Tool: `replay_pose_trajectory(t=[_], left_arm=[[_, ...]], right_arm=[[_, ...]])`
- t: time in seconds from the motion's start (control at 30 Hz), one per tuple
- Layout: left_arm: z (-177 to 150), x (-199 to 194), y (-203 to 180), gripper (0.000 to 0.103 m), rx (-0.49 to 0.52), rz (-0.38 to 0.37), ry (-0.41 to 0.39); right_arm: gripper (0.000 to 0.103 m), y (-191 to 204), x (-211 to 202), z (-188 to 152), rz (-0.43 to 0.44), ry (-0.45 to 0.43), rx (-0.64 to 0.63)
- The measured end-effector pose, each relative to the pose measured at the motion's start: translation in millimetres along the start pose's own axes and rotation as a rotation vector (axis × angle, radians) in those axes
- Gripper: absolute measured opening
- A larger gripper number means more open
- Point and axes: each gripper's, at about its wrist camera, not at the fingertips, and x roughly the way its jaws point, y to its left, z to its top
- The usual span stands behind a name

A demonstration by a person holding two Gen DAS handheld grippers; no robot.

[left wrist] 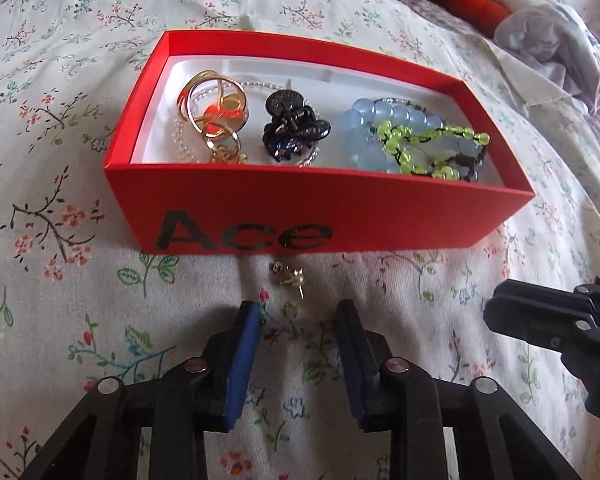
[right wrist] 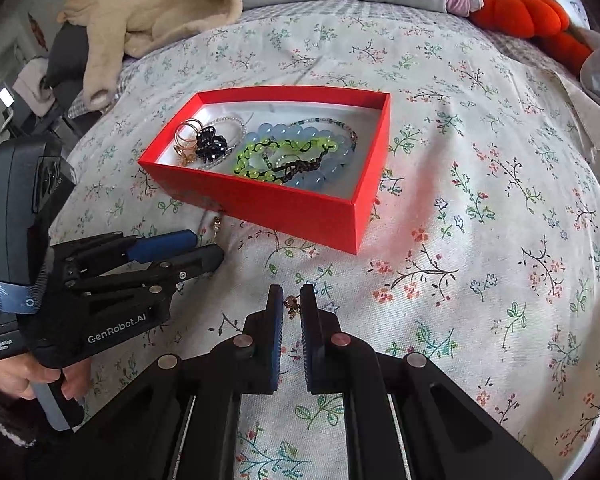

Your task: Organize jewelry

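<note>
Floral bedspread (right wrist: 480, 168) covers the bed, with a red box (left wrist: 340, 216) as the landmark. Just short of the box's near wall, the left gripper (left wrist: 300, 312) stands partly open with nothing between its pads; a small gold earring (left wrist: 288, 274) lies on the cloth just ahead of its tips, close to the box. Nearer the viewer than the box, the right gripper (right wrist: 291, 306) is narrowed onto a second tiny gold piece (right wrist: 291, 307), too small to make out. Inside the box lie gold hoops (left wrist: 212, 116), a dark hair clip (left wrist: 296, 128), blue beads (left wrist: 364, 136) and a green bracelet (left wrist: 432, 148). Open bedspread lies right of the box; an orange plush (right wrist: 536, 16) is cut off beyond it.
</note>
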Motion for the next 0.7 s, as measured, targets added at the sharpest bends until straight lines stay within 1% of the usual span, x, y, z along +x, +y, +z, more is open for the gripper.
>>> replay_pose_trajectory(t=[0.1, 0.3, 0.37, 0.4, 0.43, 0.6, 0.7], left_arm=[[3, 4, 0, 0.024, -0.009, -0.004, -0.006], [8, 9, -1, 0.015, -0.048, 0.001, -0.011], [8, 10, 1, 0.011, -0.062, 0.006, -0.009], [9, 11, 0, 0.005, -0.065, 0.010, -0.006], [10, 12, -1, 0.003, -0.065, 0.018, -0.002], [11, 10, -2, 0.001, -0.071, 0.037, 0.011], [11, 6, 2, 0.001, -0.101, 0.021, 0.010]], right_arm=[[0.009, -2, -3, 2, 0.004, -0.009, 0.008], [0.009, -5, -6, 3, 0.010, -0.016, 0.013], [0.009, -5, -7, 4, 0.011, -0.017, 0.017], [0.009, -6, -7, 4, 0.011, -0.018, 0.018], [0.009, -6, -7, 4, 0.010, -0.018, 0.020], [0.009, -9, -8, 6, 0.002, -0.018, 0.033], [0.009, -11, -10, 8, 0.008, -0.019, 0.052]])
